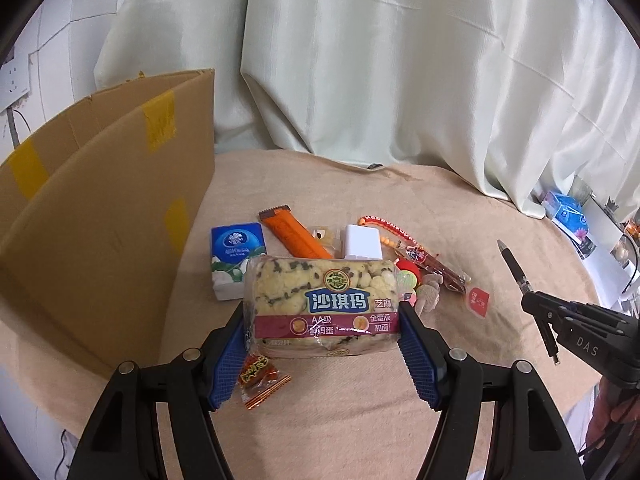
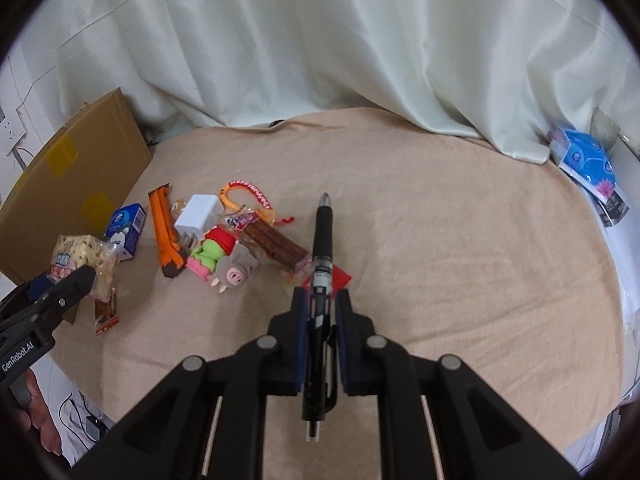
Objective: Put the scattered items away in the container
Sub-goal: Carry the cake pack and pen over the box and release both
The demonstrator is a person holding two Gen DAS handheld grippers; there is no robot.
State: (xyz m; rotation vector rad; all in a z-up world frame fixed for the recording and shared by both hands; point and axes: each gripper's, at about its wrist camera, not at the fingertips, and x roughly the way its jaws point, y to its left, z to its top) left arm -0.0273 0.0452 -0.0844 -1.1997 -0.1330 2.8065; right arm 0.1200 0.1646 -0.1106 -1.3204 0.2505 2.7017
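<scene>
left tool: clamped on sachima cake pack, held above worktop | right tool: gripping black pen, tip forward | cardboard box: left of the snack pile

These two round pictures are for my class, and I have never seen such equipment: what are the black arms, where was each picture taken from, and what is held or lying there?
No robot here: a person holds a two-fingered claw in each hand, each carrying a wide-angle camera looking along its fingers. One picture comes from the left claw, shut on a wrapped snack cake. The other comes from the right claw, shut on a black pen. On the beige cloth lie a blue tissue pack, an orange wrapper, a white charger, a small wrapped sweet and a pig toy. The cardboard box at the left is probably the container.
</scene>
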